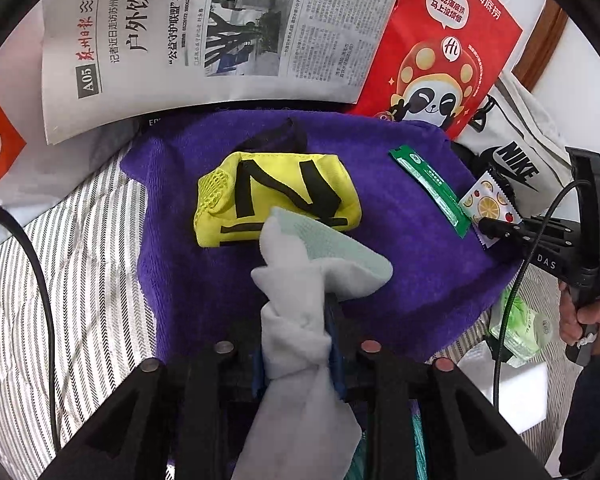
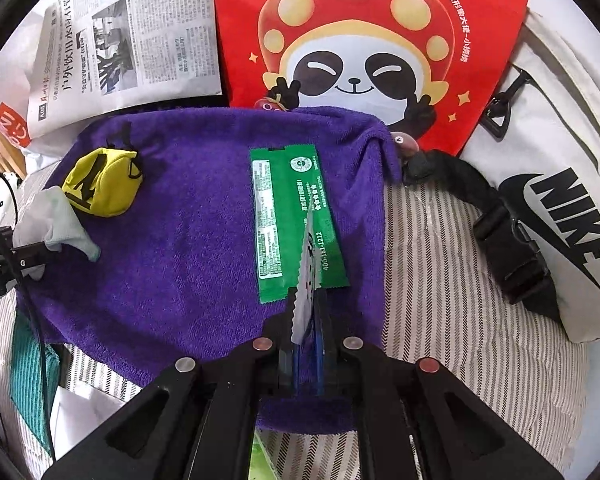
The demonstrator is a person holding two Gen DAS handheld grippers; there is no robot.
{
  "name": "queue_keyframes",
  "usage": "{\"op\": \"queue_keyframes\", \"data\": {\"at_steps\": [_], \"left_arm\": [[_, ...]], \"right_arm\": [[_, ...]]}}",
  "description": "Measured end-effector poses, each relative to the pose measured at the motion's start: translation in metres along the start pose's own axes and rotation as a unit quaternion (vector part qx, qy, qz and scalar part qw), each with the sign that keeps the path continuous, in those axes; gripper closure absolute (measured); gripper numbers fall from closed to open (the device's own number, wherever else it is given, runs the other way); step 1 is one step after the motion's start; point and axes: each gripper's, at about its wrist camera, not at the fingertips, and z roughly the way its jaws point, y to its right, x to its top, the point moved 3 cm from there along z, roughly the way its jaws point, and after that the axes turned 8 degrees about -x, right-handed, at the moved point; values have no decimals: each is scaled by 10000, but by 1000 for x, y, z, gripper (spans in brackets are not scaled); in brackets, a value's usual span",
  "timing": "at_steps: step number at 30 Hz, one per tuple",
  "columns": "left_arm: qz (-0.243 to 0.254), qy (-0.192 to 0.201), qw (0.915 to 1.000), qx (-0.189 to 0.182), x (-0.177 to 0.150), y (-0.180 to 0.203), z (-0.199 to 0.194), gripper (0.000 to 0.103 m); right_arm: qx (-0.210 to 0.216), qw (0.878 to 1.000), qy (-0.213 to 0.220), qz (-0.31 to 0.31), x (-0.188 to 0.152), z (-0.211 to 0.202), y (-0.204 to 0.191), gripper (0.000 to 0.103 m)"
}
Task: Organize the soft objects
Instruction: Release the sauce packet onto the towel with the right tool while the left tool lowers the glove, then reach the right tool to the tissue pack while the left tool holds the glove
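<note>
Where it lies: green sachet (image 2: 294, 220) lengthwise, pointing away.

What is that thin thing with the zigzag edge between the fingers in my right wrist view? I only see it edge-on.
Observer: In the left wrist view the right gripper pinches a small sachet, white and printed with lemon slices and cherries.
Operator: Who carries that gripper?
Observer: A person's hand grips its handle, low at the right edge of that view.
Operator: How is the pale cloth at my left edge held?
Observer: The left gripper clamps the pale cloth where it is bunched; its other end trails back past the fingers toward the camera.
</note>
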Motion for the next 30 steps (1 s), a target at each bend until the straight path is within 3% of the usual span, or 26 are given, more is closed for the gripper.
{"op": "queue_keyframes", "data": {"at_steps": [1, 6, 8, 10, 11, 17, 21, 30], "left_arm": [[-28, -25, 10000, 21, -1, -1, 0, 66], [-77, -24, 10000, 21, -2, 1, -5, 51], [-100, 3, 9999, 19, -3, 3, -8, 42], [-116, 0, 9999, 34, -4, 3, -11, 42], [-120, -2, 9999, 51, -6, 3, -12, 42], [-110, -1, 9999, 91, -10, 7, -20, 41], [-98, 31, 9999, 94, -14, 9, -26, 41], [-253, 145, 9995, 90, -19, 9, -41, 41]], "right_arm": [[20, 10000, 1, -8, 0, 0, 0, 94], [132, 9999, -12, 26, -1, -1, 0, 90], [167, 9999, -18, 21, -3, -3, 0, 81], [193, 9998, -35, 31, -4, -5, 1, 62], [197, 9998, -39, 27, -5, -5, 1, 61], [269, 9996, 56, 2, -7, -16, 0, 60], [381, 9993, 42, 12, -10, -21, 0, 53], [439, 9990, 103, 23, -17, -35, -3, 53]]}}
